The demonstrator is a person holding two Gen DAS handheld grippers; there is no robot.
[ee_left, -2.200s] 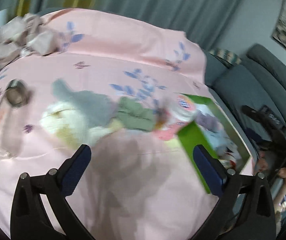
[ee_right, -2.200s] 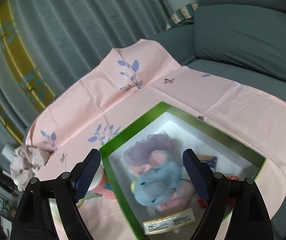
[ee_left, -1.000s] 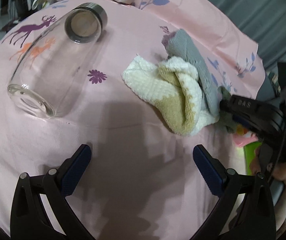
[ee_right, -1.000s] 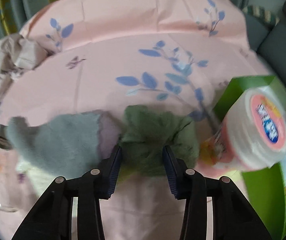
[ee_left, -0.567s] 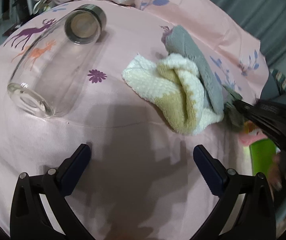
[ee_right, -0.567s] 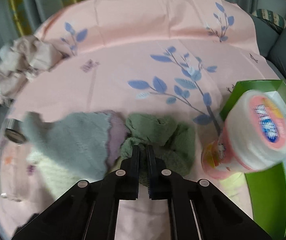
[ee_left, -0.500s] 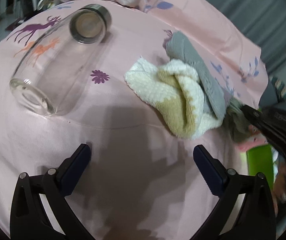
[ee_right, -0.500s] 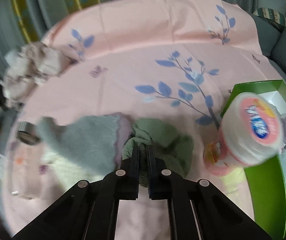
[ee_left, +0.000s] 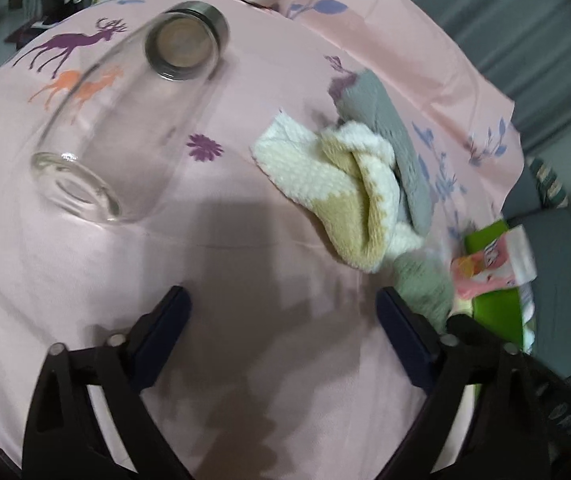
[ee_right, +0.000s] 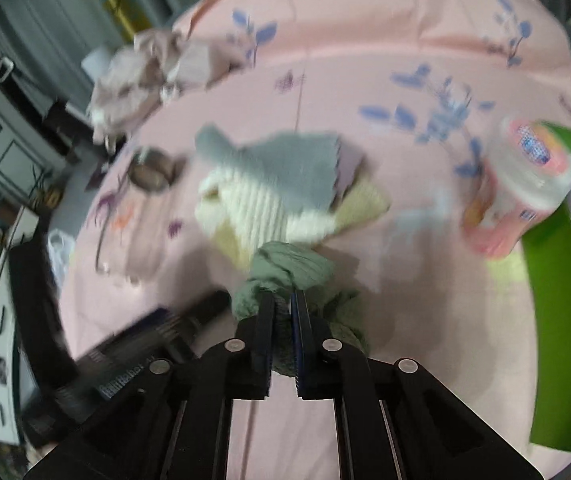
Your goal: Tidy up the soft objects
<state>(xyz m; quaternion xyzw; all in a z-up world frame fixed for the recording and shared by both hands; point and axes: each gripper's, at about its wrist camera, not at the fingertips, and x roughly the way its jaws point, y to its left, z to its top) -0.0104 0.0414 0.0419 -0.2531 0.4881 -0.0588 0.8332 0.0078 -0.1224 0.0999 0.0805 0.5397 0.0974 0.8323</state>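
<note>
My right gripper [ee_right: 283,300] is shut on a green cloth [ee_right: 289,268], which hangs bunched around its fingertips just above the pink sheet. The same green cloth [ee_left: 421,284] shows in the left wrist view, beside my left gripper's right finger. A cream and tan knitted towel [ee_left: 349,184] and a grey cloth [ee_left: 389,136] lie piled together beyond it. My left gripper [ee_left: 285,320] hovers over bare pink sheet; its jaws are closing, with nothing between them. A green box [ee_right: 553,280] stands at the right edge.
A clear glass bottle [ee_left: 125,120] with a metal cap lies on its side at the left. A pink and white tub [ee_right: 521,184] leans on the green box's rim. Crumpled pale fabric [ee_right: 141,68] sits at the sheet's far edge. A grey sofa [ee_left: 565,264] lies right.
My right gripper closed on the green cloth and pulled it away from the grey cloth, up and toward me. The left gripper stayed over the sheet and narrowed slightly.
</note>
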